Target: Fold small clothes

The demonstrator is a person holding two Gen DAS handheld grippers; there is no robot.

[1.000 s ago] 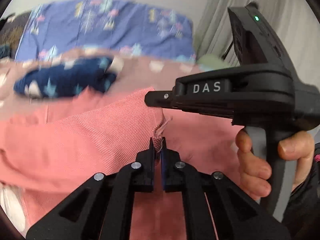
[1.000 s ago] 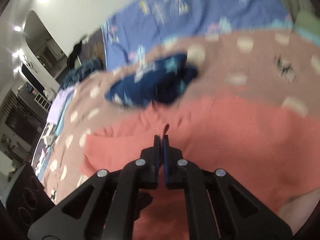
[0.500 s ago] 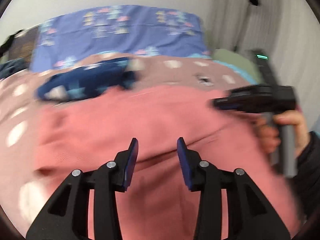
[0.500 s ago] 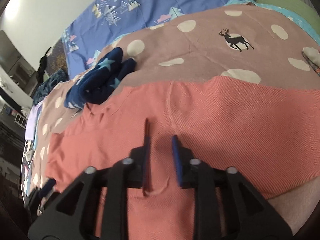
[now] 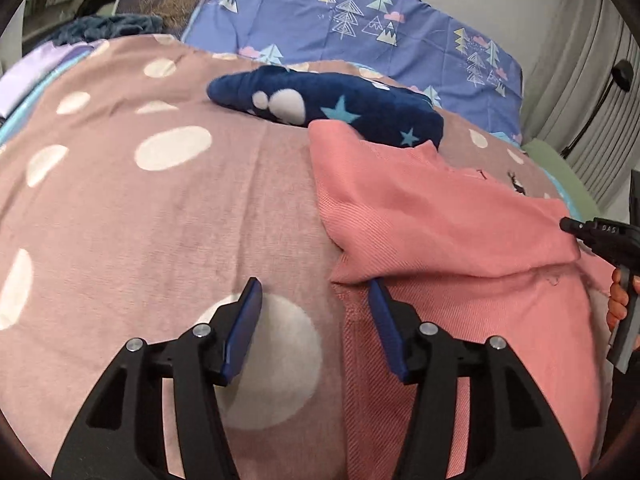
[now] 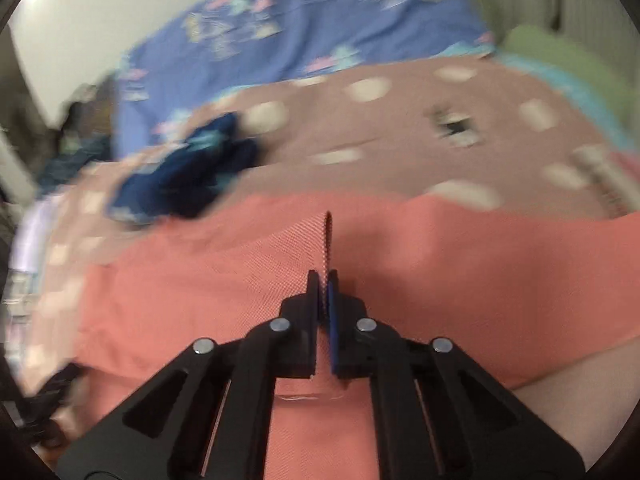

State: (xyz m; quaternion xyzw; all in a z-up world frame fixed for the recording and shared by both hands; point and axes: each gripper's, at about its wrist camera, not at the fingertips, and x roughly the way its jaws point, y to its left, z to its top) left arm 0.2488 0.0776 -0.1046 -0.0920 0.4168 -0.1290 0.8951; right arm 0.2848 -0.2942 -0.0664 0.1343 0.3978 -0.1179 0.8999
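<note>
2 garments (image 5: 440,216) lie on a dotted brown blanket (image 5: 140,208) by curtains (image 5: 580,80).

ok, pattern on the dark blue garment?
White blobs and light-blue stars on the navy garment; clearest in left wrist view.

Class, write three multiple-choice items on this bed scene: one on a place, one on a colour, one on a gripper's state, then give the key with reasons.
1. Where does the dark navy fleece garment with stars lie?
A. beyond the coral ribbed knit garment
B. on the floor
C. between the left jaws

2. What colour is the dotted blanket?
A. green
B. dusty pink
C. black

3. What is between the left gripper jaws?
A. a sock
B. nothing gripped
C. a pillow

Key: A, it rests past the coral cloth's far edge; B, pinkish with pale dots; B, the jaws stand apart, opening, over the cloth's edge.
</note>
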